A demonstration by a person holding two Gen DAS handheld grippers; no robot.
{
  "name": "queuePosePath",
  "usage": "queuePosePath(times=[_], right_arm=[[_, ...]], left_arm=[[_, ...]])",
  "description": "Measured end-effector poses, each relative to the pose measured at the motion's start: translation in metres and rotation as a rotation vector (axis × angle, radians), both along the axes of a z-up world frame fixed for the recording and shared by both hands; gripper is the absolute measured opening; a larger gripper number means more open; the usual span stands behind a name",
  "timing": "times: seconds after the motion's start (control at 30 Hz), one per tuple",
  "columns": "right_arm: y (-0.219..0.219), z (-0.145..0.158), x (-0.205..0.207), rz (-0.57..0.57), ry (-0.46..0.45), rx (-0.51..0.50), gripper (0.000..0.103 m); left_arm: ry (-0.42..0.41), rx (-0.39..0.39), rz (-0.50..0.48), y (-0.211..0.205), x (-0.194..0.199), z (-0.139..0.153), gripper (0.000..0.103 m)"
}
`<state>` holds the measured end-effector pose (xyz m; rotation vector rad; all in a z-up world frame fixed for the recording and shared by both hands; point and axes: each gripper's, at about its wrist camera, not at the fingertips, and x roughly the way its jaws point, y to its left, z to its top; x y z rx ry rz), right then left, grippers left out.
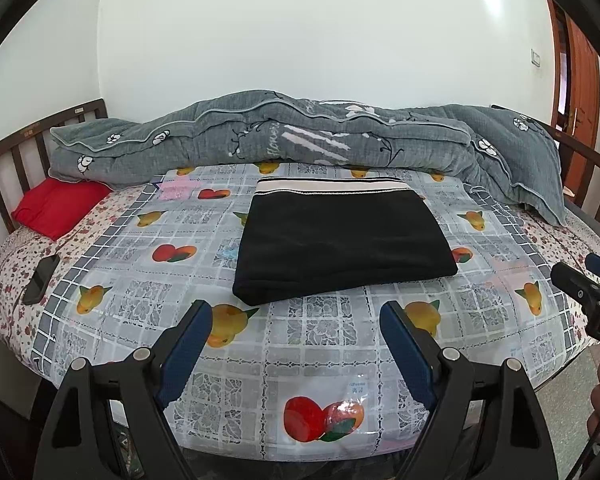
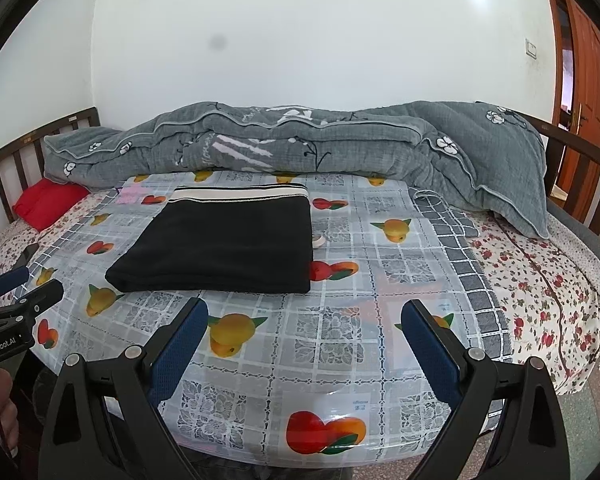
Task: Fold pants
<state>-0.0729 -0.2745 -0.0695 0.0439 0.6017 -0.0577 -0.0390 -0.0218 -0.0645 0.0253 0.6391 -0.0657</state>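
Black pants [image 1: 342, 240] lie folded into a flat rectangle on the fruit-print plastic sheet [image 1: 316, 340], with the striped white waistband along the far edge. They also show in the right wrist view [image 2: 224, 246]. My left gripper [image 1: 296, 318] is open and empty, held back from the near edge of the pants. My right gripper [image 2: 304, 316] is open and empty, near the front of the bed and right of the pants. The right gripper's tips show at the right edge of the left wrist view [image 1: 588, 276].
A rolled grey quilt [image 1: 300, 136] lies along the back of the bed. A red pillow [image 1: 56, 206] and a dark phone [image 1: 40, 278] sit at left. A wooden bed rail [image 2: 580, 144] and an orange door [image 2: 584, 68] are at right. A small white object [image 2: 319, 241] lies beside the pants.
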Motion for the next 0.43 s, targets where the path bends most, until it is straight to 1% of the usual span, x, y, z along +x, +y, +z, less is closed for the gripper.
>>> queuePosePath(times=[0.3,0.43], right_arm=[[0.0024,0.0006,-0.0006,0.008,0.001,0.013,0.096],[0.0035,-0.0007,-0.0004,0.006,0.003,0.006,0.096]], left_arm=[[-0.010,-0.006,0.006,-0.0011,-0.0005,0.0014,0.085],[-0.007,-0.018,0.012,-0.0011,0.0024,-0.0048,0.085]])
